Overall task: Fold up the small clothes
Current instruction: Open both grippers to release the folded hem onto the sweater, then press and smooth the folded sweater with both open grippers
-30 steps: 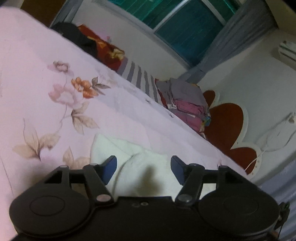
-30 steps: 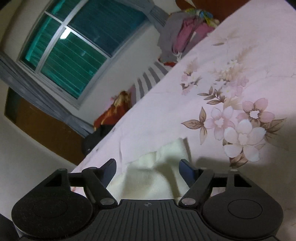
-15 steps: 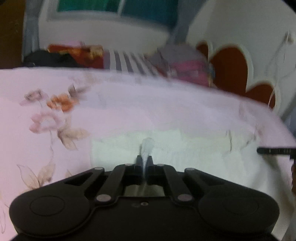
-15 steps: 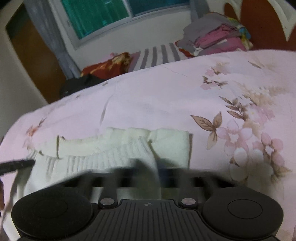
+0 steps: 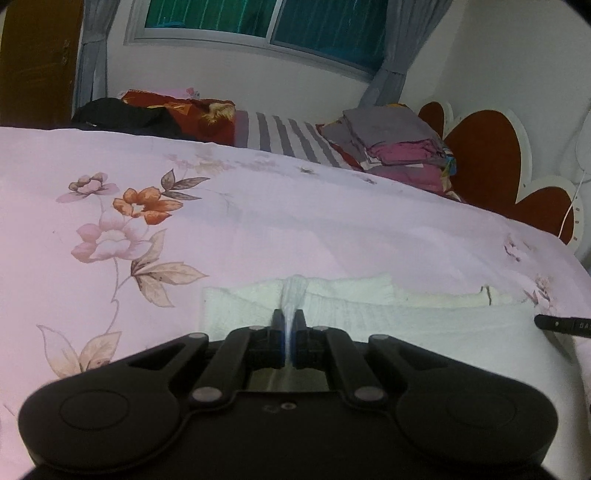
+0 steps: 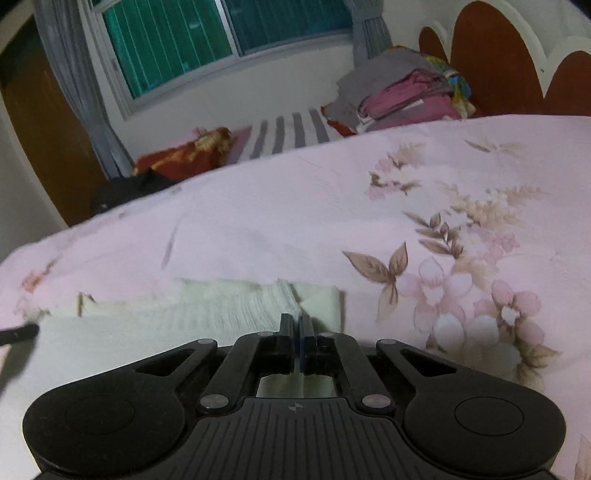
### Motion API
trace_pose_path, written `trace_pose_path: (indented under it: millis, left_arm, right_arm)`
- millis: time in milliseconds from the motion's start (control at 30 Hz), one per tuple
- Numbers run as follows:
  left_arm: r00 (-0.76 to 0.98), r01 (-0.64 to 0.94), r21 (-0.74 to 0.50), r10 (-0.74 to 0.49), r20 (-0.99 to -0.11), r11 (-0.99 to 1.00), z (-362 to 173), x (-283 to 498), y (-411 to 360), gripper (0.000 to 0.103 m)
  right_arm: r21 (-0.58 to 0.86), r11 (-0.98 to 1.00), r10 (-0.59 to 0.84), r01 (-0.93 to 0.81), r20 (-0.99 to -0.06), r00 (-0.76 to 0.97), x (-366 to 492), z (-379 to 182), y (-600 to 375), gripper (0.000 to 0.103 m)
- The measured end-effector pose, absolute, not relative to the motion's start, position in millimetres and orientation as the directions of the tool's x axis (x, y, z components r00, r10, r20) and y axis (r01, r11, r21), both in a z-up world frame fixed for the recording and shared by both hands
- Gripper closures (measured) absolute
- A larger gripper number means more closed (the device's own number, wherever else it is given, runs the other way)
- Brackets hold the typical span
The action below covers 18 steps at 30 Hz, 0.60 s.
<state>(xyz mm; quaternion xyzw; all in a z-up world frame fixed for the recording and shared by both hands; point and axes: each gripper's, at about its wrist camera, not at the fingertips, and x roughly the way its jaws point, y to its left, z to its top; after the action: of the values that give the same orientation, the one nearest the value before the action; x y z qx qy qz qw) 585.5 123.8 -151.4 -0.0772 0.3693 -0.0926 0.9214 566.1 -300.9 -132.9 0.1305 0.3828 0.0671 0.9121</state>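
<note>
Since a second ago, both grippers have closed from wide open onto the cloth, and both views have rolled from a strong tilt to nearly level with the bed.

The left gripper (image 5: 289, 320) is clamped on a pinched ridge of a cream-white knit garment (image 5: 369, 295), the fabric rising in a narrow fold between its dark fingers (image 5: 277, 325). The right gripper (image 6: 296, 325) is likewise closed tight on the garment (image 6: 229, 306), gripping it near its right end, beside a squared-off folded corner.

The garment lies flat across the near part of the bed, spread sideways between the two grippers on a pale pink bedspread (image 5: 295, 229) printed with flowers and leaves. In the left wrist view, a dark tip of the other gripper shows at the right edge; in the right wrist view, a matching dark tip shows at the left edge.

Well beyond the garment, at the far side of the bed, sits a stack of folded clothes (image 5: 399, 144) in grey and magenta, next to a grey-and-white striped pillow (image 5: 288, 136). A red patterned cloth (image 5: 177, 110) and a black bundle (image 5: 118, 114) lie further left. Behind them are a window (image 5: 266, 22) with grey curtains and a red and white scalloped headboard (image 5: 487, 155).
</note>
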Motion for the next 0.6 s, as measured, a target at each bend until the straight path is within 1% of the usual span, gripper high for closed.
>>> trace_pose_path:
  millis: [67, 100, 133, 167, 200, 233, 267, 300, 333, 367, 433, 500, 567, 600]
  left_arm:
    - [0.713, 0.101, -0.19, -0.205, -0.67, 0.976, -145.6, 581.5, 124.5, 0.085]
    - [0.732, 0.091, -0.172, -0.183, -0.657, 0.981, -138.7, 575.5, 125.1, 0.079]
    - [0.757, 0.101, -0.149, -0.173, -0.63, 0.984, -130.5, 567.0, 123.6, 0.079]
    - [0.769, 0.115, -0.146, -0.181, -0.613, 0.983, -124.1, 560.3, 120.6, 0.077]
    - [0.772, 0.134, -0.16, -0.204, -0.602, 0.978, -120.0, 554.4, 114.9, 0.077]
    - [0.761, 0.172, -0.177, -0.244, -0.601, 0.969, -118.6, 550.0, 103.9, 0.074]
    - [0.742, 0.226, -0.172, -0.284, -0.608, 0.959, -119.4, 546.6, 88.2, 0.072]
    - [0.727, 0.276, -0.15, -0.308, -0.614, 0.949, -121.2, 543.2, 70.6, 0.071]
    - [0.717, 0.318, -0.125, -0.325, -0.617, 0.94, -124.0, 539.4, 52.6, 0.067]
    - [0.714, 0.341, -0.111, -0.334, -0.615, 0.933, -126.8, 536.3, 39.2, 0.065]
    - [0.704, 0.379, -0.114, -0.366, -0.608, 0.919, -132.8, 532.0, 20.8, 0.058]
    - [0.703, 0.381, -0.096, -0.355, -0.616, 0.92, -139.8, 533.5, 14.0, 0.052]
    - [0.721, 0.334, -0.046, -0.286, -0.631, 0.942, -146.7, 541.9, 19.1, 0.05]
    - [0.735, 0.296, -0.025, -0.244, -0.633, 0.955, -149.0, 547.5, 27.6, 0.049]
  right_arm:
    - [0.281, 0.96, 0.212, -0.016, -0.685, 0.697, 565.8, -131.8, -301.4, 0.102]
    - [0.273, 0.962, 0.203, -0.012, -0.687, 0.698, 565.8, -129.0, -301.0, 0.101]
    - [0.24, 0.971, 0.17, -0.001, -0.684, 0.71, 562.6, -122.7, -298.8, 0.095]
    - [0.218, 0.976, 0.137, 0.016, -0.668, 0.732, 558.4, -115.7, -297.8, 0.072]
    - [0.228, 0.974, 0.141, 0.01, -0.635, 0.76, 551.1, -108.9, -295.9, 0.059]
    - [0.256, 0.966, 0.183, -0.027, -0.606, 0.774, 545.5, -104.1, -291.8, 0.059]
    - [0.257, 0.964, 0.212, -0.065, -0.601, 0.771, 543.2, -101.0, -282.1, 0.059]
    - [0.234, 0.966, 0.235, -0.113, -0.602, 0.763, 542.2, -100.3, -265.9, 0.059]
    - [0.226, 0.96, 0.273, -0.168, -0.602, 0.75, 541.8, -101.1, -251.2, 0.059]
    - [0.232, 0.944, 0.328, -0.234, -0.604, 0.726, 541.3, -103.0, -234.0, 0.059]
    - [0.229, 0.914, 0.402, -0.335, -0.625, 0.669, 541.7, -108.3, -204.3, 0.059]
    - [0.213, 0.891, 0.438, -0.401, -0.639, 0.633, 540.5, -113.0, -184.8, 0.06]
    - [0.214, 0.892, 0.436, -0.399, -0.642, 0.63, 542.3, -116.4, -181.4, 0.06]
    - [0.197, 0.905, 0.41, -0.377, -0.643, 0.647, 545.6, -118.0, -185.0, 0.06]
